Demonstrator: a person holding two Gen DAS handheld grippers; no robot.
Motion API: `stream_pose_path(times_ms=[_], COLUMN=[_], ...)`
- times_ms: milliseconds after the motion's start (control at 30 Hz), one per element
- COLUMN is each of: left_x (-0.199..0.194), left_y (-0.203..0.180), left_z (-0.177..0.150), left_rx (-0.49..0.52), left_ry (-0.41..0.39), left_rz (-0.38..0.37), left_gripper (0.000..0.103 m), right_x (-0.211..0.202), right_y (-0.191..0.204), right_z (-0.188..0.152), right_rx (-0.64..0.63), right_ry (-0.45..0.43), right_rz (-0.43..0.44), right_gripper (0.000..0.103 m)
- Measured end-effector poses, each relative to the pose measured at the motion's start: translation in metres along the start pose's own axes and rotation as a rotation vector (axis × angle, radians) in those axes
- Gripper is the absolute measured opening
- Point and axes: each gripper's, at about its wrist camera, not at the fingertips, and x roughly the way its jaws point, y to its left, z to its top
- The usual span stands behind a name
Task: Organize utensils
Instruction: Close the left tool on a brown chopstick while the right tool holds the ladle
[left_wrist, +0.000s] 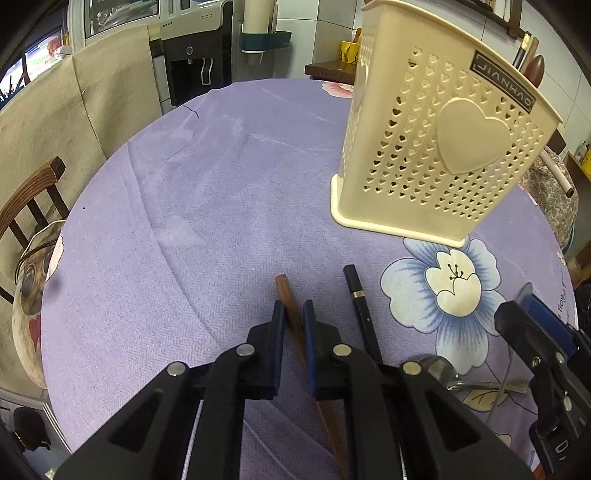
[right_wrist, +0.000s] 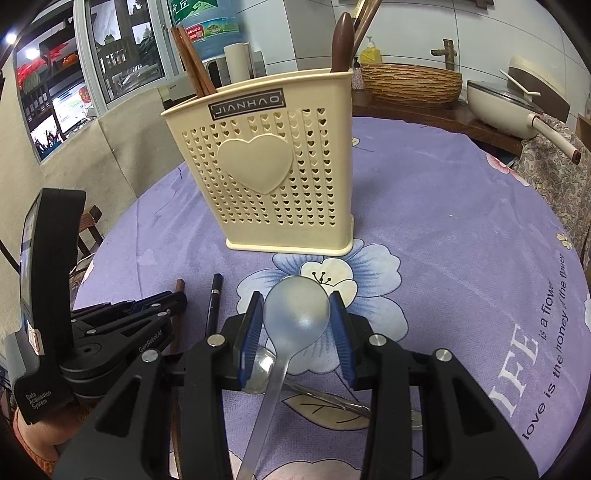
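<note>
My left tool (left_wrist: 294, 314) is clamped on a brown chopstick (left_wrist: 288, 299) lying on the table (left_wrist: 184, 184) beside a black chopstick (left_wrist: 360, 299). My right tool (right_wrist: 297, 314) grips a translucent spoon (right_wrist: 295, 310), bowl forward, above a metal spoon (right_wrist: 260, 373). The cream utensil holder (right_wrist: 258, 173) stands upright just beyond.

A round tabletop (right_wrist: 461, 229) under a lilac flowered cloth fills both views. At ten o'clock in the left wrist view hangs a beige cloth (left_wrist: 110, 81), with a dark wooden chair (left_wrist: 33, 199) at nine o'clock below it. In the right wrist view, windows (right_wrist: 122, 48) stand at eleven o'clock, white tiled wall (right_wrist: 424, 26) at one o'clock, and a wooden counter (right_wrist: 443, 114) at two.
</note>
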Motion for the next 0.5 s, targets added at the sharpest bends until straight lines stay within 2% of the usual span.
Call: stream_pose_path(times_ms=[267, 500], left_x=[-0.002, -0.031], left_y=[0.007, 0.009], left_z=[0.003, 0.007], left_rx=[-0.036, -0.04], left_ry=[0.005, -0.068], left_rz=[-0.063, -0.122], left_gripper=[0.009, 0.008], right_x=[-0.004, -0.018], right_y=[0.0, -0.004], right_z=[0.0, 0.005], right_rx=[-0.006, -0.015], right_ry=[-0.016, -0.059], right_rz=[0.009, 0.049], right_gripper=[0.037, 0.037])
